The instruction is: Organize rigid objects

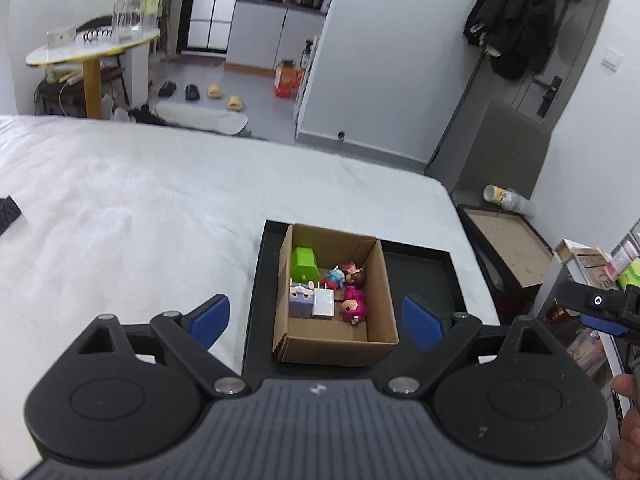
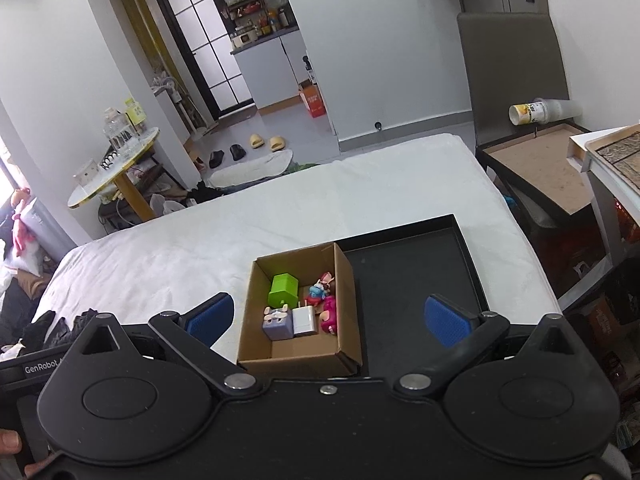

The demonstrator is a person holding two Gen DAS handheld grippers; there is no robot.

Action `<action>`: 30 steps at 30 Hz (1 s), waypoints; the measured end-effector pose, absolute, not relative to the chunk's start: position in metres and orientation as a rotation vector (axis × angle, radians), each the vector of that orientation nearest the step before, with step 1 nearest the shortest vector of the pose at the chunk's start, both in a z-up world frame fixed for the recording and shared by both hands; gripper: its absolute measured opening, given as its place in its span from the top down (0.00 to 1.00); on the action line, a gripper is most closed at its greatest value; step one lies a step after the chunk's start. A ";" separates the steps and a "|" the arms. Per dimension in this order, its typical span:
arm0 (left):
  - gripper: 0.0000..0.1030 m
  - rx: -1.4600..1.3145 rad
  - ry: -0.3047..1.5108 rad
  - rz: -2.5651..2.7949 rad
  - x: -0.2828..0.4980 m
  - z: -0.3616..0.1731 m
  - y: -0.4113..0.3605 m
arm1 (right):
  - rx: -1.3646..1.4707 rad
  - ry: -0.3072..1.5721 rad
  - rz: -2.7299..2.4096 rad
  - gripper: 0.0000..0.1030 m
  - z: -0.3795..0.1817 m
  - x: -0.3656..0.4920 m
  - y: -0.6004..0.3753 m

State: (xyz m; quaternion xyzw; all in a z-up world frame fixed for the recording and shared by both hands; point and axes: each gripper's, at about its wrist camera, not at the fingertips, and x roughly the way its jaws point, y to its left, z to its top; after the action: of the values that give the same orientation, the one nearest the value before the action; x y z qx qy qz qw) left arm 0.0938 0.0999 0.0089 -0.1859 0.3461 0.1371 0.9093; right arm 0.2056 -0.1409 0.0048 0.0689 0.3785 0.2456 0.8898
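An open cardboard box stands in the left part of a black tray on the white bed. Inside it lie a green block, a lilac bunny cube, a white charger and several small pink and blue figurines. My left gripper is open and empty, above and short of the box. My right gripper is open and empty, likewise short of the box. The right gripper also shows at the left wrist view's right edge.
The white bed stretches left and ahead. A dark bedside box with a cardboard lid and a tipped cup stand right of the bed. Dark clothing lies at the bed's left.
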 end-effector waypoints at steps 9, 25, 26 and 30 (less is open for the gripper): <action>0.10 -0.334 0.684 0.275 0.058 0.026 0.092 | 0.165 0.751 0.552 0.00 0.016 0.171 -0.152; 0.07 -0.298 0.658 0.207 0.009 0.047 0.075 | 0.136 0.768 0.567 0.00 0.026 0.127 -0.168; 0.04 -0.293 0.656 0.204 0.007 0.047 0.074 | 0.137 0.771 0.570 0.00 0.026 0.124 -0.169; 0.02 -0.276 0.656 0.202 0.000 0.048 0.071 | 0.124 0.773 0.556 0.00 0.027 0.116 -0.171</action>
State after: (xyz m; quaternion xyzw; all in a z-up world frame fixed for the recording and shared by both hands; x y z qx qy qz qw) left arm 0.0003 0.0712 0.0476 -0.1350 0.3208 0.0988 0.9323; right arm 0.1158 -0.1711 0.0272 0.0596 0.3719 0.2675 0.8869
